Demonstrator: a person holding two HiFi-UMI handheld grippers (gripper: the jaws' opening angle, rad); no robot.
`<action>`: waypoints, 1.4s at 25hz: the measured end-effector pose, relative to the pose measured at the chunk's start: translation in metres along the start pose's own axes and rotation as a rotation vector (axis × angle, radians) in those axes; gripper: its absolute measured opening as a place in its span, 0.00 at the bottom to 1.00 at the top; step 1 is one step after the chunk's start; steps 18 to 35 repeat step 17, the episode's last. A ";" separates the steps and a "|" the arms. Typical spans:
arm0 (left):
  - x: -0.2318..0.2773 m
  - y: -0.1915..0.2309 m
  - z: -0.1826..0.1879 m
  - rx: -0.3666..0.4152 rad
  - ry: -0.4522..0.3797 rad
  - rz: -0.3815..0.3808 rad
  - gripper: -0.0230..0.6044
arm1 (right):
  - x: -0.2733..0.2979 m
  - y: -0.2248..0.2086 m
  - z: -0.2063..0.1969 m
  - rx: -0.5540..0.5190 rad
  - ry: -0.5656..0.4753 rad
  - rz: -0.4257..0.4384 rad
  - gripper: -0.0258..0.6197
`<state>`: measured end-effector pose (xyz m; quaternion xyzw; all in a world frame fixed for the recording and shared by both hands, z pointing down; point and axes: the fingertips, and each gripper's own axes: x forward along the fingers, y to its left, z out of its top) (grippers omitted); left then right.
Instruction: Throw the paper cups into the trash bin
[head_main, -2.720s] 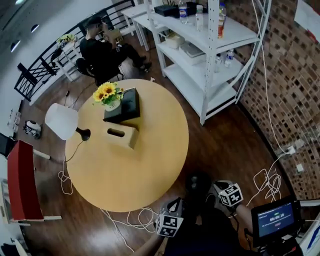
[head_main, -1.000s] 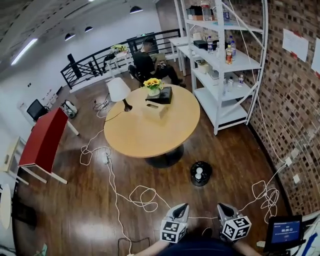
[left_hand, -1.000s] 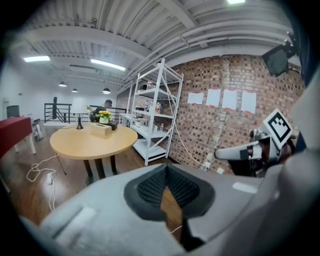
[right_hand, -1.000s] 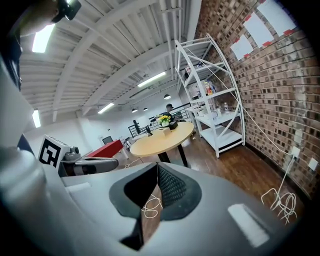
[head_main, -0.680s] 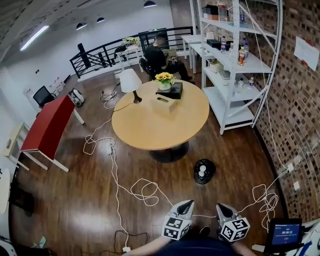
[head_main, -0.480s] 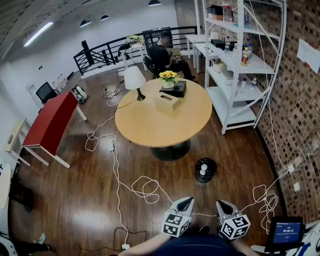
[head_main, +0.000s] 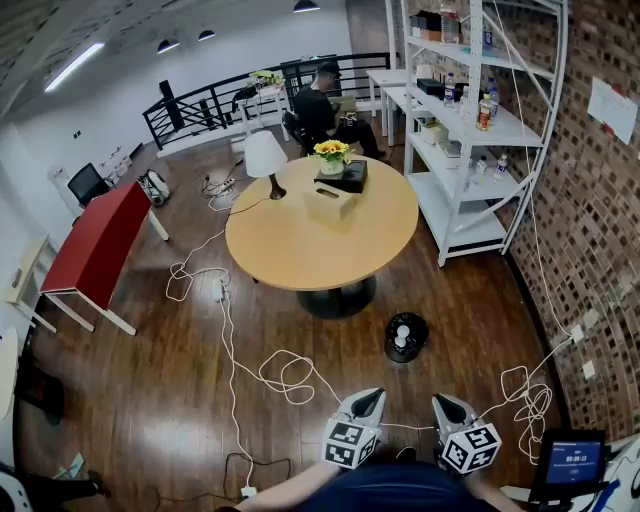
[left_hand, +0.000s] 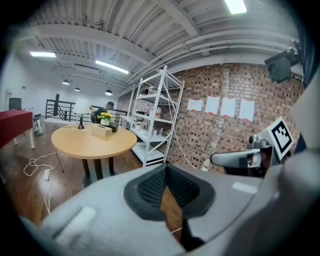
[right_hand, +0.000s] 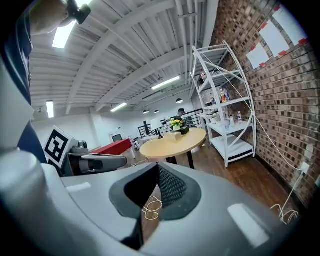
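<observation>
Grey plastic fingers (left_hand: 95, 215) of the left gripper (left_hand: 169, 202) are lying together with nothing between their black ribbed pads. The fingers (right_hand: 235, 220) of the right gripper (right_hand: 149, 202) are meeting the same way, also empty. Both grippers are hovering low in front of the person, well apart from the round light-wood table (head_main: 300, 250) and pointing toward it.

The black round trash bin (head_main: 422, 340) is standing on the dark wood floor just beside the table's foot, on the side facing the grippers. Two white paper cups (head_main: 403, 325) are seemingly lying inside it already. No further cup is showing on the table, so the throwing is looking finished, in my judgement. Doing it well now is coming down to scanning the table and floor for a stray cup. It is also worth keeping clear of the white cables (head_main: 285, 375) looping between the table and the person.

As for writing, the cubes on the grippers are carrying only black-and-white square patterns. The small blue-lit screen (head_main: 571, 458), well apart from the table on the person's side, is showing digits too small to read. The white sheets (head_main: 606, 106) on the brick wall are showing no legible print.
</observation>
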<state>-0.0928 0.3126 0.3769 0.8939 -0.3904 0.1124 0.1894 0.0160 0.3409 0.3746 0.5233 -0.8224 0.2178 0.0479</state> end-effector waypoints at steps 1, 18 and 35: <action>0.001 0.000 0.000 0.001 0.001 0.000 0.04 | 0.000 -0.001 0.000 0.002 0.000 -0.002 0.06; 0.015 0.000 0.003 0.022 0.011 -0.023 0.04 | 0.003 -0.011 0.003 -0.037 -0.001 -0.036 0.06; 0.015 0.000 0.003 0.022 0.011 -0.023 0.04 | 0.003 -0.011 0.003 -0.037 -0.001 -0.036 0.06</action>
